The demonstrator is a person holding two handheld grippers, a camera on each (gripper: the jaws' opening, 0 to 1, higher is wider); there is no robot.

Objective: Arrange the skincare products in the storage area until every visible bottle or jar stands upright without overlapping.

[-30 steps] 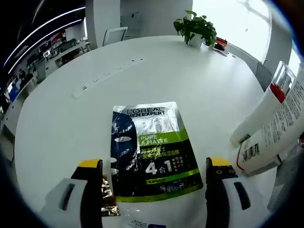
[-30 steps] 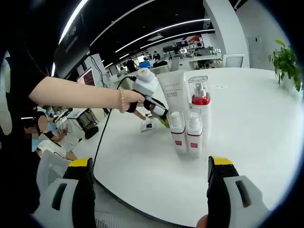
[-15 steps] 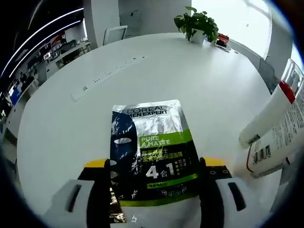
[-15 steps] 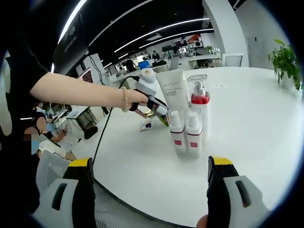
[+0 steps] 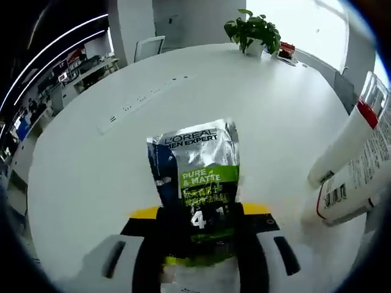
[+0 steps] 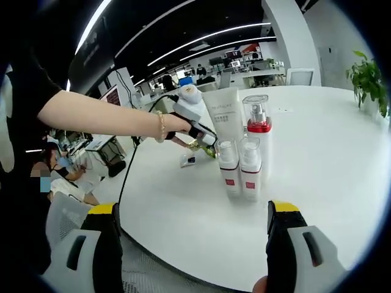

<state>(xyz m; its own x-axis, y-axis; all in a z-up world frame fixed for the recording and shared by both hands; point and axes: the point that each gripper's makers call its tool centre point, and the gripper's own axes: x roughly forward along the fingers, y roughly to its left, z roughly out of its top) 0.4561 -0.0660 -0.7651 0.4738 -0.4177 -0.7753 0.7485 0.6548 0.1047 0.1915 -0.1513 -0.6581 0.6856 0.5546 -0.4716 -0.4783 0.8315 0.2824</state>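
A silver, black and green face-mask sachet (image 5: 197,174) lies on the white table (image 5: 91,177), its near end pinched and buckled in my left gripper (image 5: 197,215), which is shut on it. To the right lean a white tube with a red cap (image 5: 343,149) and a white bottle with a barcode (image 5: 360,183). In the right gripper view my right gripper (image 6: 193,210) is open and holds nothing. Ahead of it stand two small red-labelled bottles (image 6: 230,170) (image 6: 249,171), a taller pump bottle (image 6: 259,131) and a white tube (image 6: 225,115), all upright. A hand holds the left gripper (image 6: 203,139) behind them.
A potted plant (image 5: 253,32) (image 6: 366,78) stands at the table's far side. A long white power strip (image 5: 142,99) lies beyond the sachet. The table's near edge (image 6: 183,268) curves below the bottles, with a person's arm (image 6: 98,116) reaching in from the left.
My left jaws have shut on the sachet's near end, and the sachet has buckled and risen a little. The right gripper and the standing bottles have stayed as they were.
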